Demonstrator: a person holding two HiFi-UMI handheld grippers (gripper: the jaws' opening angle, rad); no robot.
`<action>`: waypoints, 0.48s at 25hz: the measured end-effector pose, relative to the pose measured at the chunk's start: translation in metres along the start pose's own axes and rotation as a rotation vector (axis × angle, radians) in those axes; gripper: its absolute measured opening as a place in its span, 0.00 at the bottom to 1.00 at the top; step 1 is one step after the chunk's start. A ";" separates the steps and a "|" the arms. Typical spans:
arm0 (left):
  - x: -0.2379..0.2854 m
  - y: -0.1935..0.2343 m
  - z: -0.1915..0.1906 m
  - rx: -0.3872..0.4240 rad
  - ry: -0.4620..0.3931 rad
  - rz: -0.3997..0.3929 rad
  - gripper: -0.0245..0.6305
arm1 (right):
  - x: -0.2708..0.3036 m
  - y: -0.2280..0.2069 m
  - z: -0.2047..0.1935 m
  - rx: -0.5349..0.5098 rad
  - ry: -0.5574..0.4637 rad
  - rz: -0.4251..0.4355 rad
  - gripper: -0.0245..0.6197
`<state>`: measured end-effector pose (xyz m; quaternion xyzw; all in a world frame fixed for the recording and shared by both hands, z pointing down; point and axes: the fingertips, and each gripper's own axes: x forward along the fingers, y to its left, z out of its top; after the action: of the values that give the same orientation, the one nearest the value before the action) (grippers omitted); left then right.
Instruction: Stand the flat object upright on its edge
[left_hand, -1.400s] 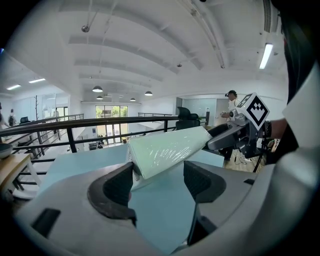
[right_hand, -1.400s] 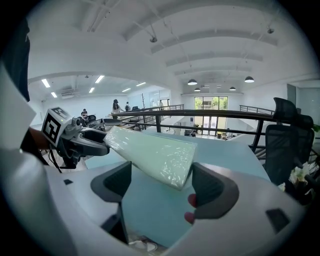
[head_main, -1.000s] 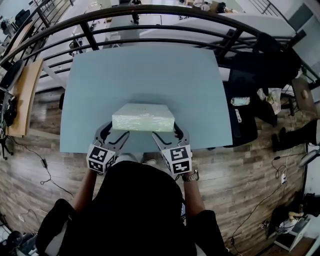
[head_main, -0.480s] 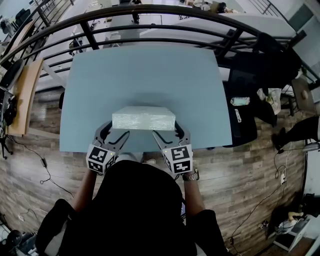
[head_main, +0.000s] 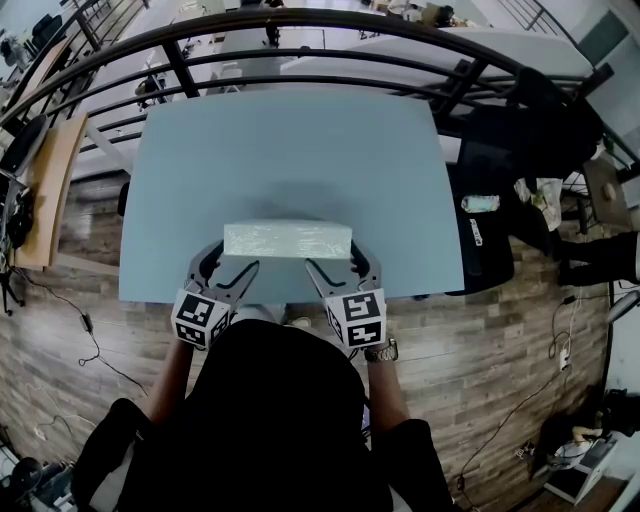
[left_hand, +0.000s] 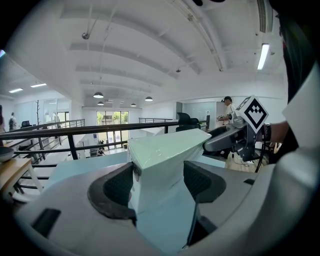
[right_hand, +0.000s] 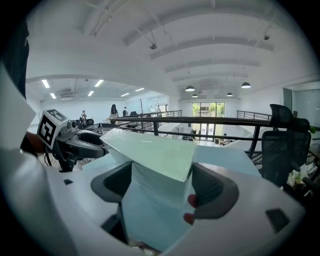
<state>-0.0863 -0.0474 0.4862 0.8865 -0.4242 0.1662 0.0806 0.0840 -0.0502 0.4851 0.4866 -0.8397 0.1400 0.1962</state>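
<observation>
A thick pale green foam slab (head_main: 288, 240) stands tipped up near the front edge of the light blue table (head_main: 290, 150), showing only a narrow strip from above. My left gripper (head_main: 232, 266) is shut on the slab's left end, and my right gripper (head_main: 335, 264) is shut on its right end. In the left gripper view the slab (left_hand: 165, 150) fills the gap between the dark pads (left_hand: 117, 187) of my left gripper (left_hand: 159, 182). In the right gripper view the slab (right_hand: 155, 155) sits the same way in my right gripper (right_hand: 162, 185).
A black railing (head_main: 300, 30) curves round the table's far side. A dark office chair (head_main: 520, 130) stands to the right of the table. Wooden floor (head_main: 500, 340) lies below the near edge. The slab sits close to that front edge.
The slab has tilted up: its broad top face, visible a second ago, has shrunk to a narrow strip. Both grippers stay at its near corners.
</observation>
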 end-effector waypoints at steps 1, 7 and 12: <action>-0.001 0.000 0.000 -0.001 0.002 0.000 0.52 | 0.000 0.000 0.001 -0.002 -0.001 0.000 0.58; -0.003 0.001 0.000 -0.003 -0.001 0.003 0.52 | 0.002 0.002 0.002 -0.003 -0.005 -0.007 0.58; -0.004 0.000 0.008 0.005 -0.010 0.004 0.52 | 0.000 0.002 0.005 -0.002 -0.007 -0.008 0.58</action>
<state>-0.0866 -0.0466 0.4771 0.8866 -0.4261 0.1630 0.0759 0.0816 -0.0516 0.4811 0.4903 -0.8385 0.1368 0.1942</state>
